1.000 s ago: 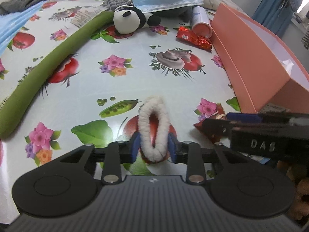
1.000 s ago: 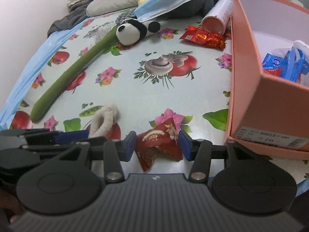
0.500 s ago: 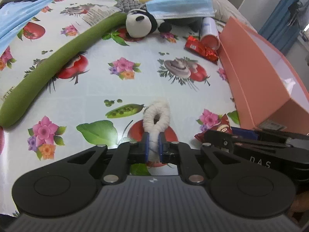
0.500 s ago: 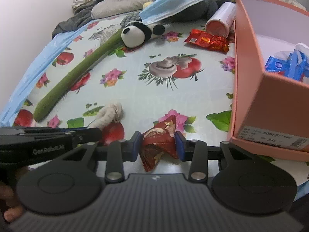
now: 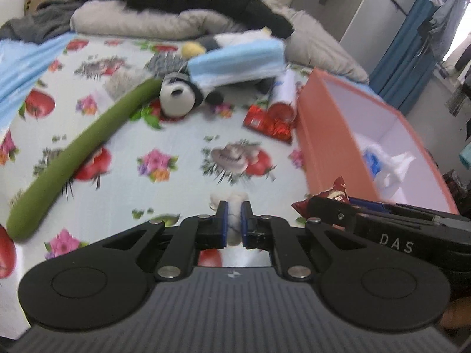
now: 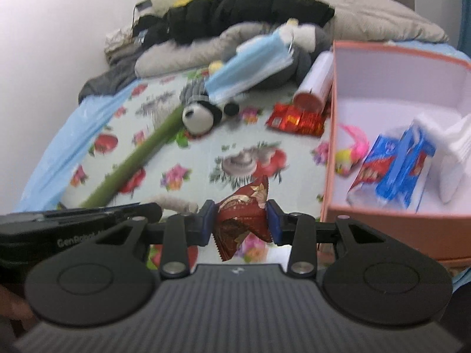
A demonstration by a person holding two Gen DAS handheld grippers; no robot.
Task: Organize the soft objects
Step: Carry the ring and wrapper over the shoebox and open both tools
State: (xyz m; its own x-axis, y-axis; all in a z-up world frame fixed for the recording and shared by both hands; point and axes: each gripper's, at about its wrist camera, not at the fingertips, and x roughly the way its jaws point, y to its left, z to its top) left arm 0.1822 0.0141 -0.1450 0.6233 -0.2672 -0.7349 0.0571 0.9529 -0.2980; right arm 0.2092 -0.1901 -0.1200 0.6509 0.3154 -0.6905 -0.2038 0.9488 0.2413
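My left gripper is shut on a white fluffy loop and holds it above the flowered cloth. My right gripper is shut on a dark red snack packet, lifted off the cloth; the packet also shows in the left wrist view. The white loop shows in the right wrist view. The pink box stands to the right and holds blue packets, white tissue and a pink toy. The pink box shows in the left wrist view too.
On the flowered cloth lie a long green plush tube, a panda plush, a blue face mask, a red snack wrapper and a white can. Pillows and dark clothes pile up behind.
Both grippers have risen off the cloth with their loads. The view now looks further over the bed and into the pink box.
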